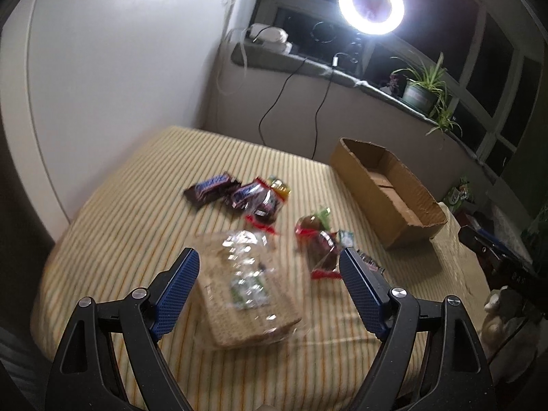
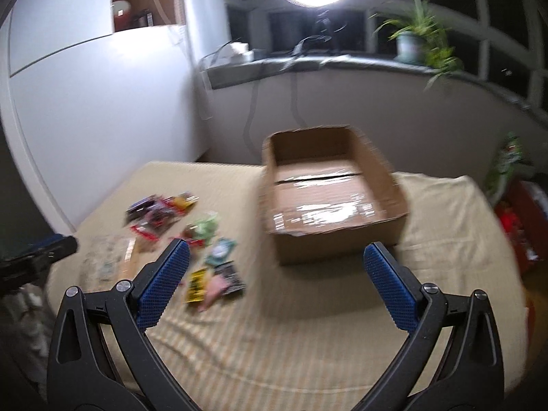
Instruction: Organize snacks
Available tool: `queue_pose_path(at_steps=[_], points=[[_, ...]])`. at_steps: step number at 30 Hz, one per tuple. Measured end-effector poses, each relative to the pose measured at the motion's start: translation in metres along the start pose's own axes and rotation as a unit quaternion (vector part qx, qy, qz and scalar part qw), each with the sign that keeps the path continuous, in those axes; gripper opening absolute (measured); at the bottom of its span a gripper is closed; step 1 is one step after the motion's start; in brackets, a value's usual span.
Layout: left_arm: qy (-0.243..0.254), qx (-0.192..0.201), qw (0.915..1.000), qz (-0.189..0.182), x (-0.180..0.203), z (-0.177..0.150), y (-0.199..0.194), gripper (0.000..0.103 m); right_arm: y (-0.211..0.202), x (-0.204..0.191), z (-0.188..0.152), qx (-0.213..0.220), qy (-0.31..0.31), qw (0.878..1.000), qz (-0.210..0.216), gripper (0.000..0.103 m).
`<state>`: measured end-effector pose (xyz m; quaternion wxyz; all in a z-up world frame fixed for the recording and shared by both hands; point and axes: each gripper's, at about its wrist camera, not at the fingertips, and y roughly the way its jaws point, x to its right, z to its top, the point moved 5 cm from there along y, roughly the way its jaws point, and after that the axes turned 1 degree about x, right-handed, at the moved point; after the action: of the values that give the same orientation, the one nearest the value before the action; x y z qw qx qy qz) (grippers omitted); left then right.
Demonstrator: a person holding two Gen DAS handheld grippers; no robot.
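The left gripper (image 1: 269, 286) is spread wide and empty above a clear-wrapped cracker pack (image 1: 245, 291), long axis running away from it. Its label is unreadable. The right gripper (image 2: 275, 281), wide and empty, faces the cardboard box (image 2: 394, 188) lengthwise ahead; snack packets (image 2: 219, 279) lie left.

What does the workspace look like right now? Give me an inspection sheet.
Surface: striped cloth, rumpled.
Job's things: cardboard box open and empty; cracker pack, chocolate bars and small packets loose on the cloth.
Clutter: nothing seen.
Grippers: left gripper open over the cracker pack; right gripper open, holding nothing.
Cables: black cables hang from the sill.
Surroundings: ring light, potted plant, dark window.
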<state>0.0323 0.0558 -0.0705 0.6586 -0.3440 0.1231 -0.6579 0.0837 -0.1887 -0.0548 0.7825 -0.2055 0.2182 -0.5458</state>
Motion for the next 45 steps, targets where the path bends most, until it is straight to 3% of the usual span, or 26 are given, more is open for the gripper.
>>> queue_pose_path(at_steps=[5,9,14,20,23,31,45], points=[[-0.040,-0.023,0.9989,-0.013,-0.023,-0.013,0.007,0.079,0.019,-0.031,-0.006,-0.032,-0.004,0.996,0.085,0.103],[-0.060,-0.038,0.9972,-0.024,-0.032,-0.020,0.012,0.076,0.038,-0.064,-0.012,-0.068,-0.005,0.986,0.152,0.097],[-0.073,-0.050,0.9955,-0.033,-0.039,-0.025,0.016,0.071,0.060,-0.099,-0.018,-0.102,-0.019,0.974,0.200,0.091],[-0.086,-0.063,0.9933,-0.045,-0.046,-0.031,0.022,0.066,0.099,-0.133,-0.028,-0.163,-0.018,0.955,0.246,0.075],[-0.088,-0.068,0.9927,-0.049,-0.048,-0.034,0.023,0.062,0.112,-0.149,-0.032,-0.184,-0.025,0.948,0.258,0.074],[-0.089,-0.074,0.9919,-0.053,-0.050,-0.039,0.028,0.056,0.139,-0.171,-0.040,-0.229,-0.026,0.933,0.277,0.056],[-0.082,-0.081,0.9916,-0.059,-0.048,-0.040,0.033,0.053,0.163,-0.183,-0.051,-0.278,0.003,0.911,0.304,0.051]])
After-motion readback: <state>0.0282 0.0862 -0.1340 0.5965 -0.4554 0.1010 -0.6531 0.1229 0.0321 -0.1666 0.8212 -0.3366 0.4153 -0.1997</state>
